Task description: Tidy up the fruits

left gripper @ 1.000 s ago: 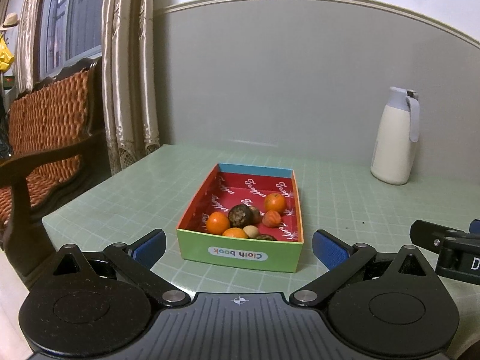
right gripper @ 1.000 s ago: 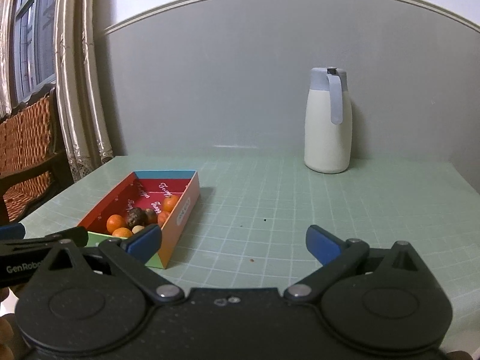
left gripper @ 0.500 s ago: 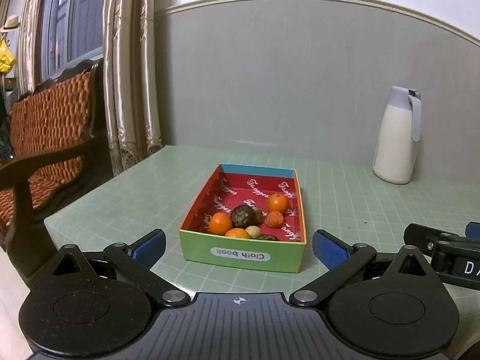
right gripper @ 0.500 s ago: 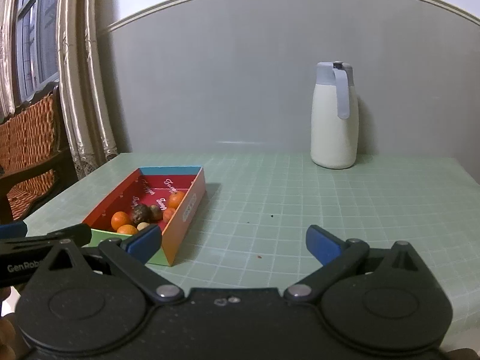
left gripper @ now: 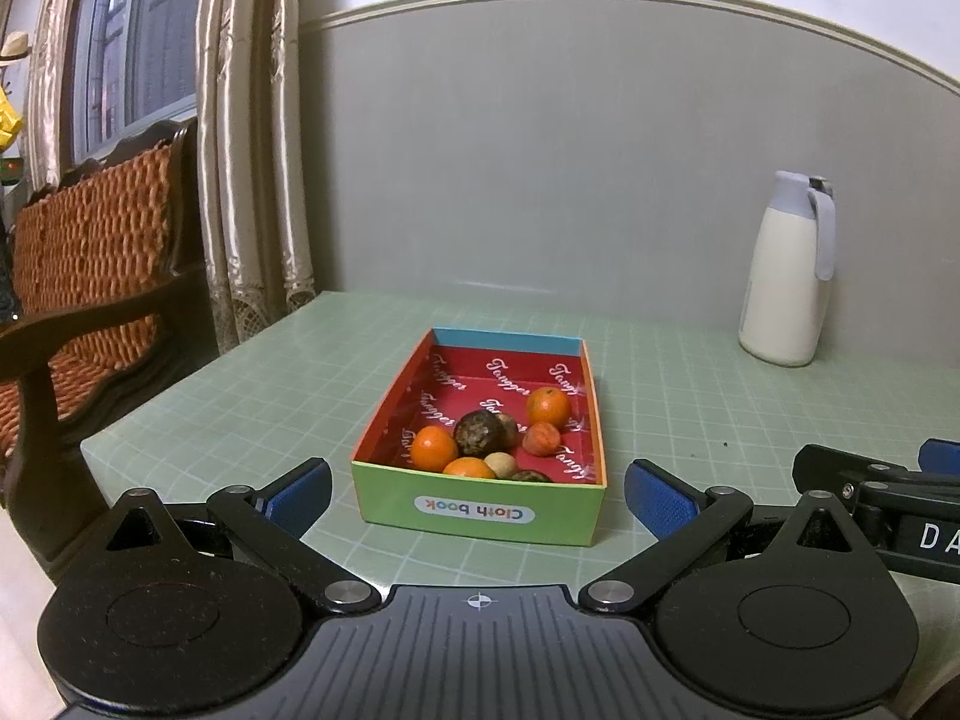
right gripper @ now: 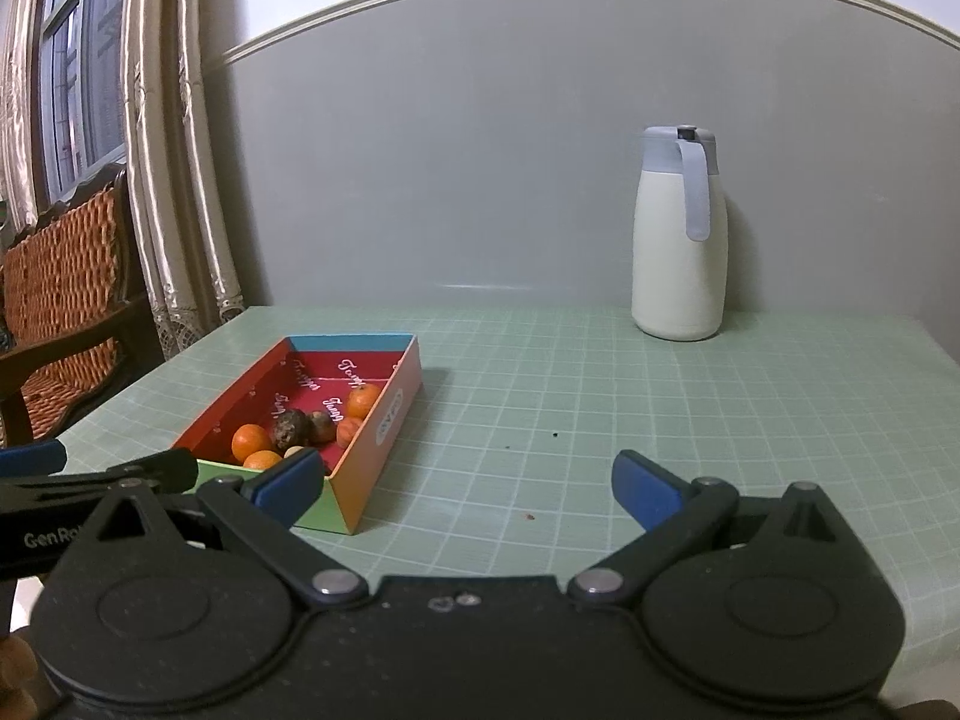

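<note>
Here, a shallow rectangular cardboard box (left gripper: pixel 480 510) with a glossy red lining rests on the gridded green bench (right gripper: pixel 600 420), holding round smooth oranges (left gripper: pixel 433 447) and a rough brown fruit (left gripper: pixel 477 432). Left tongs (left gripper: pixel 477 495) and right tongs (right gripper: pixel 468 483) stand released, empty, blue-padded.

An open cardboard box (left gripper: pixel 480 510) with a green near wall, red printed lining and blue far wall sits flat on the table. The fruits cluster at its near end: three oranges (left gripper: pixel 433 447), one of them farther back toward the right wall, a dark wrinkled fruit (left gripper: pixel 477 432), a reddish one (left gripper: pixel 542 438) and a small pale one (left gripper: pixel 499 464).
</note>
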A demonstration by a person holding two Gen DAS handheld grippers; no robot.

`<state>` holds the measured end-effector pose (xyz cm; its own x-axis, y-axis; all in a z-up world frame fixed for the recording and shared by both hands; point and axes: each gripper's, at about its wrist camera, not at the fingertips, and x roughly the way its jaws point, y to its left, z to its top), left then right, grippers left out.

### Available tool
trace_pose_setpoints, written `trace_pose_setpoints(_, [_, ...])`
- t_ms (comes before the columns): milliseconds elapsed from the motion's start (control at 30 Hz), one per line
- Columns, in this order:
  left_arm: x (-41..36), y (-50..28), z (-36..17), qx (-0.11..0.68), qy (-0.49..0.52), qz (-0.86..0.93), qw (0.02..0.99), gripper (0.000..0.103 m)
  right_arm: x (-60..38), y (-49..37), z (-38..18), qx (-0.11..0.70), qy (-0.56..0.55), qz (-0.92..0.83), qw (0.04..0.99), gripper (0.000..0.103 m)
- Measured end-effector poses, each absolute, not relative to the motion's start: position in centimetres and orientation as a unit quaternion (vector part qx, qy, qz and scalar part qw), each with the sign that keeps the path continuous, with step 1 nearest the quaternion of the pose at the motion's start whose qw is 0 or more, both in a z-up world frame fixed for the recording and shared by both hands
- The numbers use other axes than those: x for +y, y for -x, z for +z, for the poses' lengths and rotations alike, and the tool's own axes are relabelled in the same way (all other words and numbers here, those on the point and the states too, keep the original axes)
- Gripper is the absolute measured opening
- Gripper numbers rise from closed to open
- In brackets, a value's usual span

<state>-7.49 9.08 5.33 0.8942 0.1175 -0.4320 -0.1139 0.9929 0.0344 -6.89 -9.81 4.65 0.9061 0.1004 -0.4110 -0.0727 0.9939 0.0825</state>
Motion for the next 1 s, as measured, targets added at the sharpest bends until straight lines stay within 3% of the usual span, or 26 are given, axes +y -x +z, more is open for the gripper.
trace_pose_setpoints(1000, [9.03,7.03,5.37,0.226,-0.005,0.057,0.972,0.103,-9.27,6.86,4.7,0.208,-0.029,0.053,0.976,0.103])
